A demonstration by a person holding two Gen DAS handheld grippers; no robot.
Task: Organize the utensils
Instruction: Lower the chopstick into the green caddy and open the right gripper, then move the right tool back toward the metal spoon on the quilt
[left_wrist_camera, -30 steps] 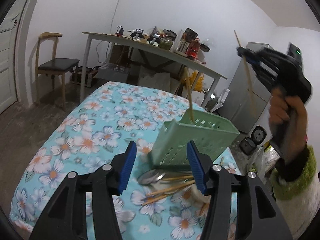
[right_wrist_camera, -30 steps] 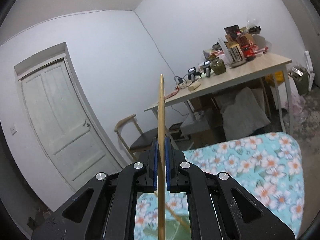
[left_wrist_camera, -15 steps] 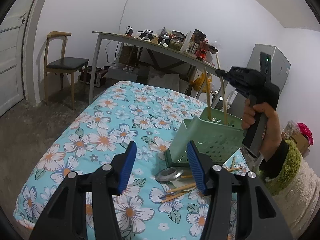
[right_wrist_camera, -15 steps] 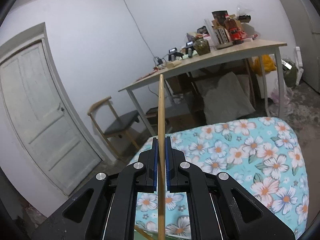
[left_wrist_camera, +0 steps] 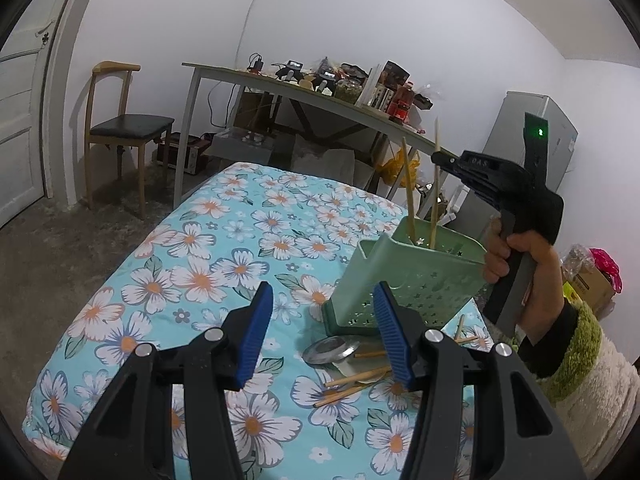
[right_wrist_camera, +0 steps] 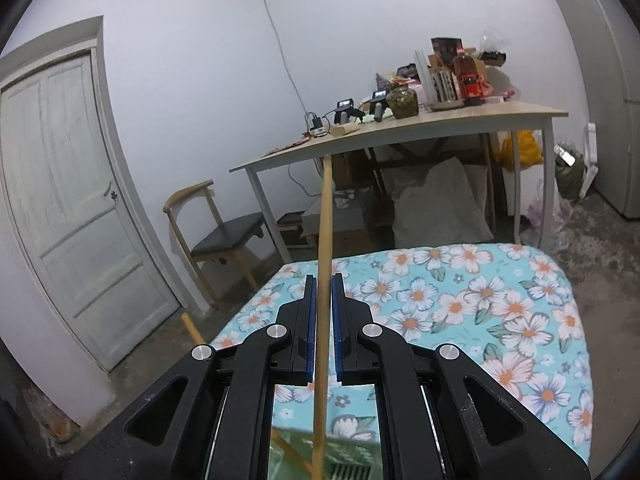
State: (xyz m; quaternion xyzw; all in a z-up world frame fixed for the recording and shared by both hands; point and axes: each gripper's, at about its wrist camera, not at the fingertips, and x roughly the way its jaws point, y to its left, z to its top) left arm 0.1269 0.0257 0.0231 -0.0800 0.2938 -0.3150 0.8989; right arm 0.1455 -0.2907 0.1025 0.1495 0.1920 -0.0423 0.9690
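A green perforated utensil holder [left_wrist_camera: 416, 276] stands on the flowered tablecloth [left_wrist_camera: 200, 264], with one wooden chopstick [left_wrist_camera: 408, 188] leaning in it. Above the holder, my right gripper [left_wrist_camera: 436, 158] has a second chopstick [left_wrist_camera: 435, 184] between its jaws, and that stick's lower end is down inside the holder. In the right wrist view this chopstick [right_wrist_camera: 325, 240] stands between the blue pads of my right gripper [right_wrist_camera: 323, 292]. The jaws are opening and a thin gap shows on each side. My left gripper [left_wrist_camera: 324, 328] is open, holds nothing and hovers short of the holder. A metal spoon [left_wrist_camera: 330, 350] and loose chopsticks [left_wrist_camera: 352, 380] lie at the holder's foot.
A cluttered desk [left_wrist_camera: 280, 84] stands behind the table, with a wooden chair [left_wrist_camera: 124, 128] to its left and a grey fridge [left_wrist_camera: 536, 140] to its right. A white door [right_wrist_camera: 76, 208] is at far left. A person's hand and green-cuffed sleeve [left_wrist_camera: 568, 340] hold the right gripper.
My right gripper has come down over the holder, bringing the chopstick's lower end into it. Its pads have parted slightly and the stick now leans a little.
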